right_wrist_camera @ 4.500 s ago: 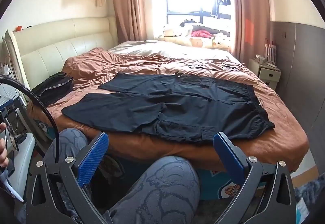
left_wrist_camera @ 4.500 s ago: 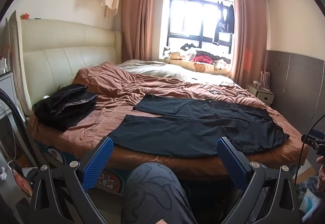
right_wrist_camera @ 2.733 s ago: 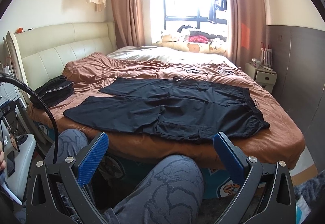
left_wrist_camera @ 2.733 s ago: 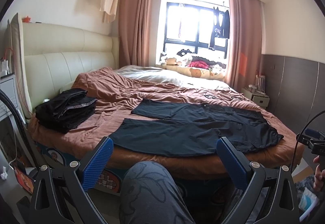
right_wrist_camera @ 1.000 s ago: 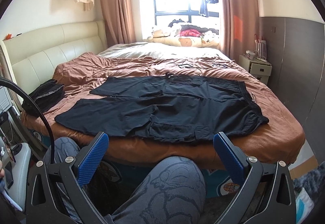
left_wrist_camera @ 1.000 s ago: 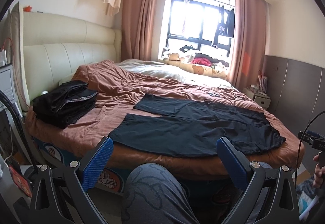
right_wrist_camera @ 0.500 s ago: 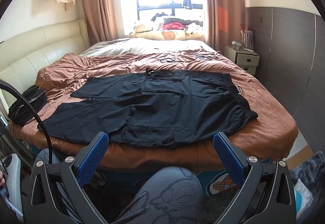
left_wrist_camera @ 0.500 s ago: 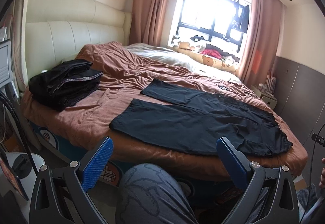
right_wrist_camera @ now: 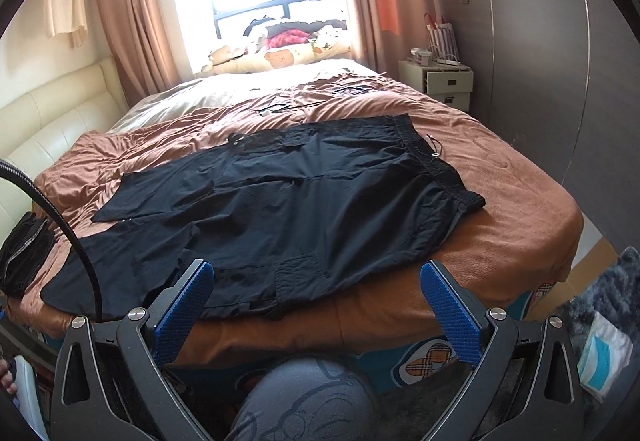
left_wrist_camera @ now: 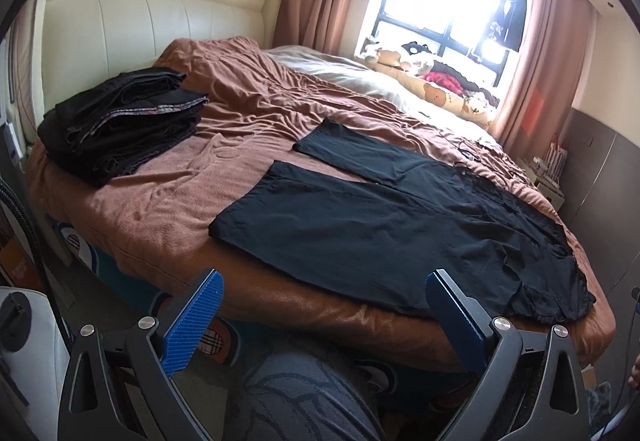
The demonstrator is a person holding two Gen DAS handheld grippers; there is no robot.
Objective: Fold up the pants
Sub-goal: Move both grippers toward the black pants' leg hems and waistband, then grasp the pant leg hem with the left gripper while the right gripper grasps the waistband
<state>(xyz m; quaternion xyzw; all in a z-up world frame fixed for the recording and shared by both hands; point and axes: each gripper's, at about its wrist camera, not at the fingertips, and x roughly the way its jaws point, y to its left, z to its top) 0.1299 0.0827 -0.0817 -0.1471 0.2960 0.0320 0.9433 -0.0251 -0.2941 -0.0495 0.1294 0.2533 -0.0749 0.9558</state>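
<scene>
Your black pants (left_wrist_camera: 400, 225) lay flat and unfolded along the near edge of the brown bed (left_wrist_camera: 240, 109), legs toward 9 o'clock, waistband toward 3. Your knee (right_wrist_camera: 304, 401) hid the floor below. Both the left gripper (left_wrist_camera: 322, 315) and right gripper (right_wrist_camera: 316, 307) were spread wide, empty, short of the mattress edge.

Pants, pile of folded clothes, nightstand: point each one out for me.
pants (left_wrist_camera: 380, 225): left wrist view, on the near leg, mid-length.
pile of folded clothes (left_wrist_camera: 120, 121): left wrist view, on the top of the dark stack by the headboard.
nightstand (right_wrist_camera: 448, 83): right wrist view, on its white drawer front.
</scene>
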